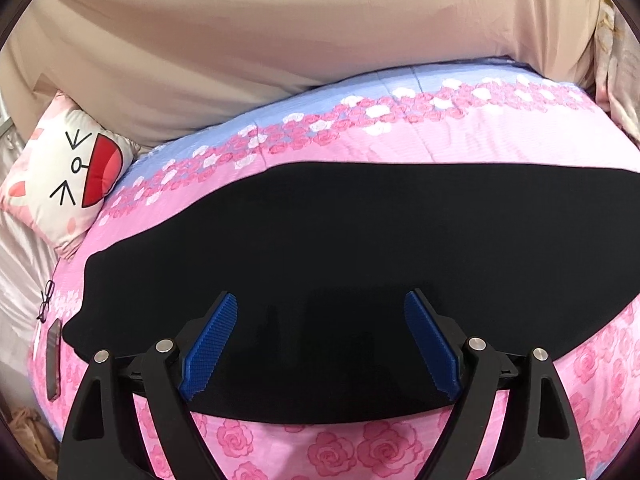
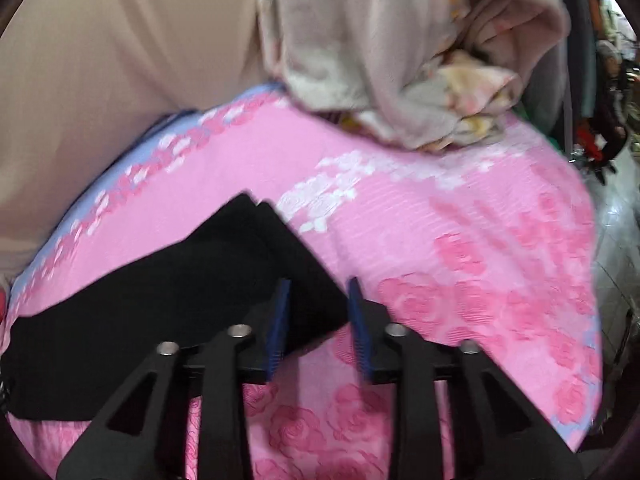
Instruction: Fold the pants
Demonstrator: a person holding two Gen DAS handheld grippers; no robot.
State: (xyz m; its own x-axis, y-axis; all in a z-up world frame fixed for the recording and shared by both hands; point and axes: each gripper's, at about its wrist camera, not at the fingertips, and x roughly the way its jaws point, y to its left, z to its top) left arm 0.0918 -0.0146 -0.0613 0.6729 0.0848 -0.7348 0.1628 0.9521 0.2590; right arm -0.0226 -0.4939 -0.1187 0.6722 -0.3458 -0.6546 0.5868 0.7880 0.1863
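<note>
We see the black pants [image 1: 320,240] lying flat on the pink bedspread [image 1: 460,148]. Left tongs [image 1: 320,304] gape wide above them; right tongs [image 2: 319,292], half-open and empty, straddle their right edge.

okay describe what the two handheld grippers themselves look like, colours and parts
Both match. The left gripper and right gripper have glossy black plastic linkage arms with triangular cut-outs, round silver pivot pins, and flat blue ribbed finger pads. No cables, markings, hands or sleeves are visible.
</note>
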